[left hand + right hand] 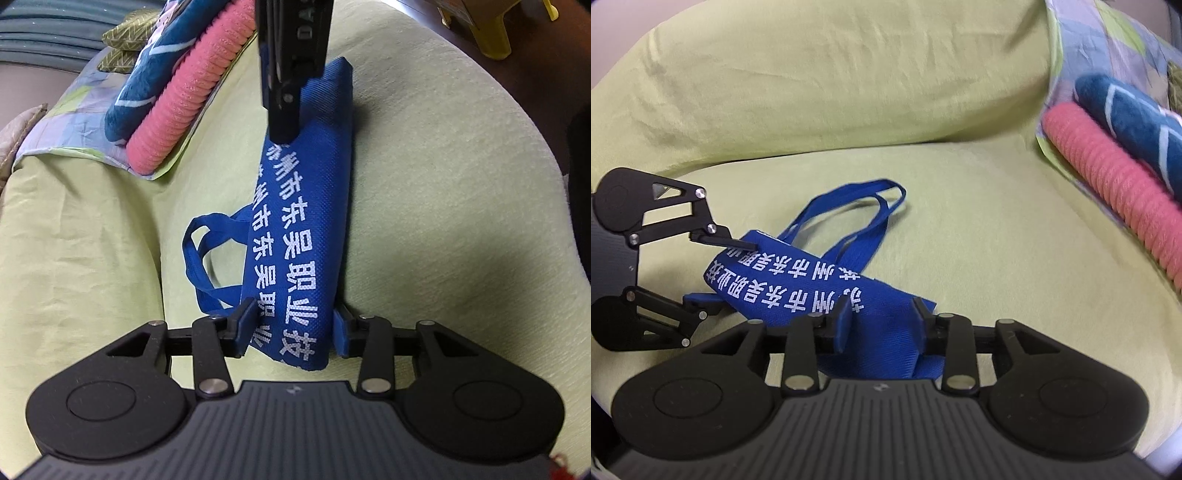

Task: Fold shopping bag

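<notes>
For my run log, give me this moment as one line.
bag: folded strip on green cover | left gripper: straddles one end | right gripper: straddles other end | grip: unclear

The bag (306, 206) is blue non-woven cloth with a fine dimpled weave and matt white print; its handles (207, 258) are flat strips of the same cloth. It lies on a pale green sheet (443, 184), soft, matt and lightly creased. The left gripper (293, 328) and right gripper (882, 317) are matt black plastic with ribbed housings, shiny metal pins and smooth blue pads (245, 325). The pink roll (192, 88) is thick ribbed knit. The dark blue towel (155, 62) looks plush.
</notes>
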`<state>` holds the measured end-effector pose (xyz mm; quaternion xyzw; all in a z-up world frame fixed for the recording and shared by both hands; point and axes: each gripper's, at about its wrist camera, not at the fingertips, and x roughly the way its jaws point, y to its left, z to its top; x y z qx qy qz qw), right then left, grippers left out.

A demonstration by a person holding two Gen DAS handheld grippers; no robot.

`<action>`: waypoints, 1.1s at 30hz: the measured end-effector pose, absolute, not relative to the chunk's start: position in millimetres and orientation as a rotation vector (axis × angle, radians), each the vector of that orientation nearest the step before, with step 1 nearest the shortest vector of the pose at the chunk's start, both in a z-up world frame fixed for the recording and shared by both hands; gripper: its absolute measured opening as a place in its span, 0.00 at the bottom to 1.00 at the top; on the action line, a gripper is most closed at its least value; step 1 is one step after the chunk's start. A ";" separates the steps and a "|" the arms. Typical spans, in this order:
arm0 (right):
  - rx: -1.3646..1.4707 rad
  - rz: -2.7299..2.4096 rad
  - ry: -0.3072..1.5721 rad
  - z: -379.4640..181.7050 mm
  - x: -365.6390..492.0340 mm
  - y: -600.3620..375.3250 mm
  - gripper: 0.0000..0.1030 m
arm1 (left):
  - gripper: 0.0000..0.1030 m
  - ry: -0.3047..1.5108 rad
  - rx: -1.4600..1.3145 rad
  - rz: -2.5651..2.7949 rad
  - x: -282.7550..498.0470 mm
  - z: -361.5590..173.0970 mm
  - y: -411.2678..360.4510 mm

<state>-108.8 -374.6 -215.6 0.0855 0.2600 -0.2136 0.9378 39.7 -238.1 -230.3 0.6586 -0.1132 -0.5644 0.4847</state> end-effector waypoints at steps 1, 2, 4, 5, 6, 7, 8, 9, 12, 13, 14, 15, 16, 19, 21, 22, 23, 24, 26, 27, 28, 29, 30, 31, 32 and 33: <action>0.139 -0.421 0.513 -213.6 -112.9 -371.2 0.34 | 0.45 -0.269 1.601 -1.377 40.2 -229.6 -238.5; 0.096 -0.400 0.493 -211.9 -117.8 -367.2 0.39 | 0.45 -0.263 1.598 -1.381 40.6 -229.0 -238.8; -0.001 -0.351 0.461 -210.3 -127.5 -357.7 0.53 | 0.45 -0.258 1.594 -1.384 40.6 -228.6 -238.6; -0.064 -0.317 0.453 -211.3 -132.5 -351.4 0.61 | 0.45 -0.256 1.591 -1.385 40.6 -228.5 -238.6; -0.129 -0.289 0.448 -213.2 -136.7 -345.1 0.62 | 0.45 -0.253 1.587 -1.387 40.7 -228.2 -238.5; -0.207 -0.266 0.455 -217.5 -139.0 -339.0 0.63 | 0.45 -0.251 1.584 -1.389 40.9 -228.0 -238.3; -0.291 -0.244 0.468 -223.1 -140.5 -333.1 0.63 | 0.45 -0.248 1.581 -1.391 41.0 -227.7 -238.4; -0.371 -0.233 0.480 -230.1 -139.8 -329.0 0.63 | 0.45 -0.245 1.580 -1.393 41.2 -227.4 -238.6; -0.579 -0.223 0.503 -251.9 -133.0 -322.2 0.60 | 0.45 -0.238 1.577 -1.399 41.7 -226.4 -239.3; -0.622 -0.224 0.496 -256.8 -129.7 -322.3 0.56 | 0.45 -0.237 1.576 -1.402 41.9 -226.1 -239.4; -0.665 -0.225 0.488 -261.8 -126.4 -322.5 0.54 | 0.45 -0.235 1.574 -1.404 42.1 -226.0 -239.6; -0.709 -0.225 0.480 -266.7 -123.1 -322.7 0.54 | 0.45 -0.231 1.569 -1.408 42.8 -225.6 -239.8; -0.742 -0.224 0.475 -269.9 -119.4 -322.7 0.53 | 0.45 -0.224 1.563 -1.412 43.7 -225.0 -240.1; -0.821 -0.219 0.463 -276.1 -107.5 -322.1 0.45 | 0.45 -0.180 1.529 -1.427 47.2 -221.7 -242.2; -0.802 -0.211 0.474 -273.8 -101.3 -324.3 0.41 | 0.45 -0.137 1.503 -1.433 49.2 -218.1 -244.3; -0.781 -0.205 0.483 -271.4 -99.7 -325.6 0.39 | 0.45 -0.118 1.493 -1.435 49.4 -216.2 -245.3; -0.758 -0.198 0.492 -268.7 -99.0 -326.8 0.37 | 0.45 -0.100 1.486 -1.437 49.0 -214.4 -246.3; -0.743 -0.191 0.501 -266.4 -99.1 -326.6 0.36 | 0.45 -0.083 1.481 -1.438 48.1 -212.8 -246.7; -0.732 -0.169 0.516 -263.6 -103.6 -322.5 0.36 | 0.44 -0.054 1.474 -1.438 44.9 -210.0 -245.5; -0.727 -0.156 0.522 -262.2 -106.7 -319.9 0.36 | 0.44 -0.050 1.474 -1.438 42.8 -209.1 -242.7; -0.722 -0.140 0.527 -260.4 -110.9 -317.3 0.35 | 0.44 -0.047 1.474 -1.440 40.0 -208.3 -238.4; -0.716 -0.124 0.532 -259.0 -115.3 -314.5 0.35 | 0.44 -0.040 1.472 -1.442 36.5 -207.8 -233.0; -0.708 -0.108 0.536 -257.7 -119.6 -311.4 0.35 | 0.44 -0.030 1.468 -1.445 32.4 -207.1 -227.0; -0.700 -0.092 0.540 -256.5 -123.9 -308.2 0.35 | 0.44 -0.015 1.464 -1.447 27.5 -206.4 -220.7; -0.692 -0.077 0.545 -255.2 -128.2 -305.1 0.35 | 0.44 -0.002 1.461 -1.448 23.2 -205.9 -214.4; -0.685 -0.059 0.548 -253.9 -132.9 -301.2 0.35 | 0.44 0.013 1.456 -1.449 19.0 -205.4 -207.9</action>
